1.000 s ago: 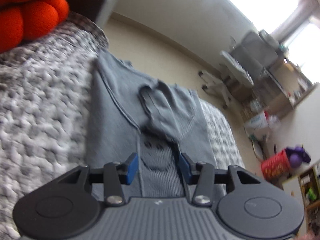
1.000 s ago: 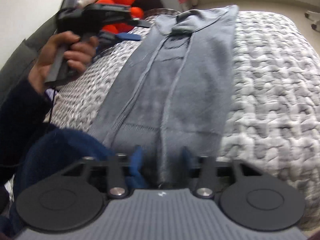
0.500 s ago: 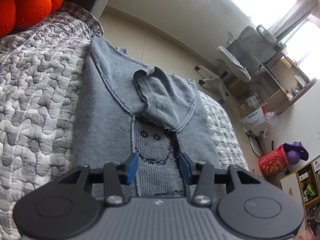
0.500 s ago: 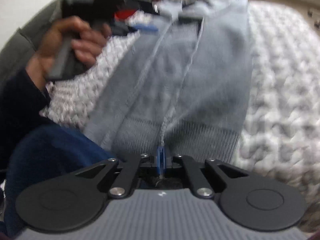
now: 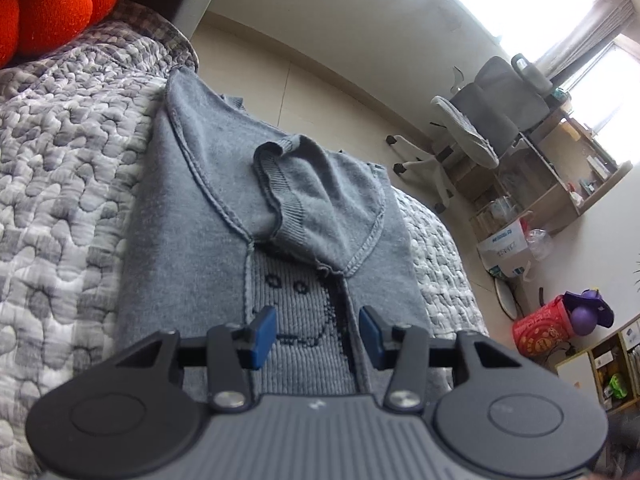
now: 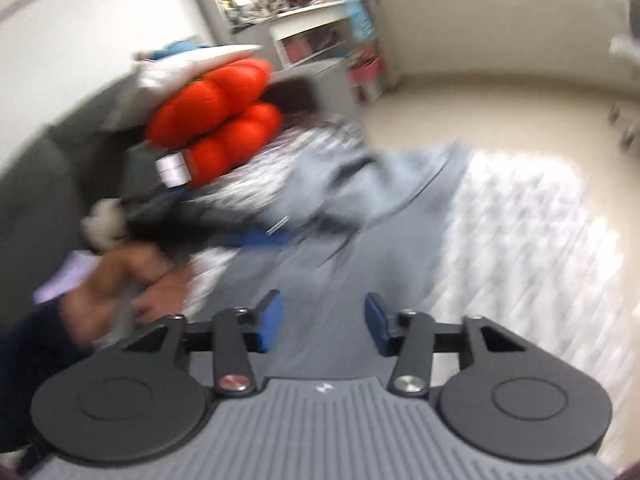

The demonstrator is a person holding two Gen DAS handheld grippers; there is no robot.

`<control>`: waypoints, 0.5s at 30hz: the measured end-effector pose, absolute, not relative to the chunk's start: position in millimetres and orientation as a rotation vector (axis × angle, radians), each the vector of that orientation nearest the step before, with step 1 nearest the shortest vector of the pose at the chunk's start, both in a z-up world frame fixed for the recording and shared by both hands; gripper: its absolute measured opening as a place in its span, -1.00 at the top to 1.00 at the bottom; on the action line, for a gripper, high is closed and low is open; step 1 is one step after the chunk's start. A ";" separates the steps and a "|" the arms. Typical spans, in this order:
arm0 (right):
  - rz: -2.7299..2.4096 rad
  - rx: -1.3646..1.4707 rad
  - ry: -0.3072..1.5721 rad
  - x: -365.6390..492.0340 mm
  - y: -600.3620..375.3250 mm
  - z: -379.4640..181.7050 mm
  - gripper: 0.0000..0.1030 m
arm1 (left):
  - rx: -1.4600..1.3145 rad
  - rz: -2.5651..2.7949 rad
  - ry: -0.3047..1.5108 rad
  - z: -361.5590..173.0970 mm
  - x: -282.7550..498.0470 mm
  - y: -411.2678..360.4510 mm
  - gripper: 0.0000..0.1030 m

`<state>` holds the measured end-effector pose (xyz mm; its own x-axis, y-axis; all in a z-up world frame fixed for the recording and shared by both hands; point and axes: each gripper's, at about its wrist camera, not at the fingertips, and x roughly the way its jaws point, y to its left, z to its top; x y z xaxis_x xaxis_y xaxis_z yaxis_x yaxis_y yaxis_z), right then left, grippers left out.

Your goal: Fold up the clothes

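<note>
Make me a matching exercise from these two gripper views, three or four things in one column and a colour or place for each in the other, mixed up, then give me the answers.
Things:
1. sweater
2. round cushion
3. quilt
4. office chair

Descriptions:
A. orange, at the far end of the quilt
B. standing on the floor near the window
C. grey and white, spread under the sweater
D. blue-grey, with a knitted smiley face

Pairs: 1-D, 2-A, 3-C, 4-B
</note>
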<state>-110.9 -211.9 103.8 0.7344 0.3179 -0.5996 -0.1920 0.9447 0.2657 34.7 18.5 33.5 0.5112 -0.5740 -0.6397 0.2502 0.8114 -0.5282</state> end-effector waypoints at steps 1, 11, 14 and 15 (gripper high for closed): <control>0.254 0.157 0.692 -88.6 -216.6 104.1 0.01 | -0.398 -0.502 0.901 34.0 37.4 18.7 0.10; 0.059 0.019 0.732 113.8 -251.3 57.8 0.01 | -0.311 -0.443 0.759 41.7 96.8 11.8 -0.12; 0.079 -0.028 0.710 140.4 -242.1 51.3 0.01 | -0.348 -0.420 0.777 33.2 124.1 7.4 -0.12; 0.088 -0.054 0.707 148.5 -239.3 49.2 0.01 | -0.351 -0.427 0.779 30.6 131.9 4.0 -0.12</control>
